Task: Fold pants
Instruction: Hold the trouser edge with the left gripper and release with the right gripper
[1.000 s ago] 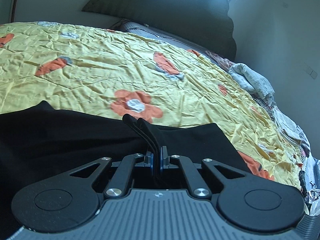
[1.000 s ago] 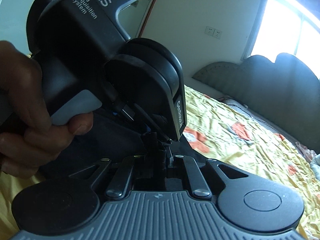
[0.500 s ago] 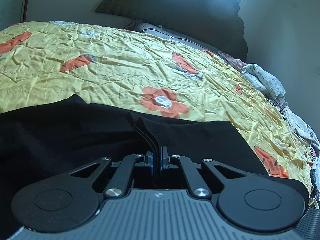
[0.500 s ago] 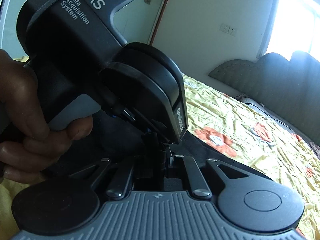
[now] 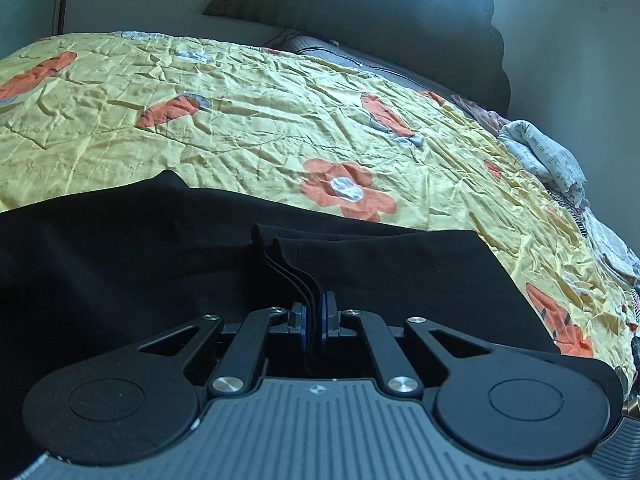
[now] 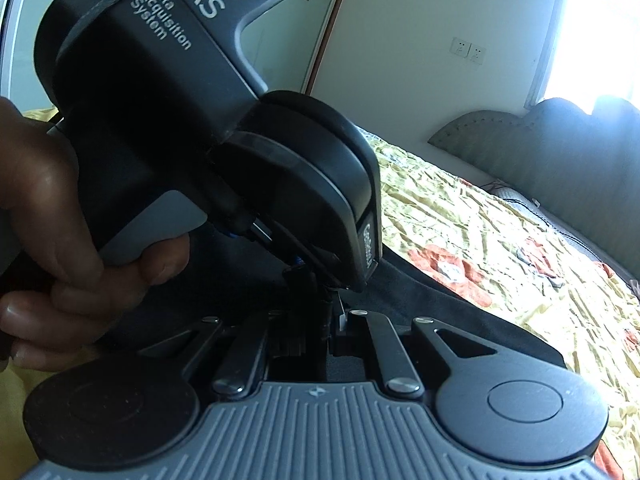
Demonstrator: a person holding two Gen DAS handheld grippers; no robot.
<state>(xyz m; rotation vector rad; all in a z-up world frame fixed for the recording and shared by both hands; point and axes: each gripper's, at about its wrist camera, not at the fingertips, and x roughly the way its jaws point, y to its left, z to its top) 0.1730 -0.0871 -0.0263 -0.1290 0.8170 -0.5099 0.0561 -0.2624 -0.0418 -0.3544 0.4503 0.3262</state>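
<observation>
Black pants (image 5: 120,264) lie across a yellow flowered bedspread (image 5: 240,120). My left gripper (image 5: 314,316) is shut on a stack of several layered black edges of the pants, which rise from its blue pads. In the right wrist view my right gripper (image 6: 334,320) is shut on a dark fold of the pants (image 6: 440,308), right beside the left tool's tips. The left tool's housing (image 6: 160,100), held by a hand (image 6: 48,208), fills the left half of that view and hides the cloth behind it.
A dark padded headboard (image 5: 380,12) stands at the far end of the bed. Crumpled pale clothes (image 5: 540,156) are heaped along the bed's right edge. A wall with sockets (image 6: 468,50) and a bright window (image 6: 592,40) lie beyond.
The pants now lie lower and wider on the bedspread in the left view. The right gripper has slid sideways with its fold, staying close to the left tool. Both grips hold.
</observation>
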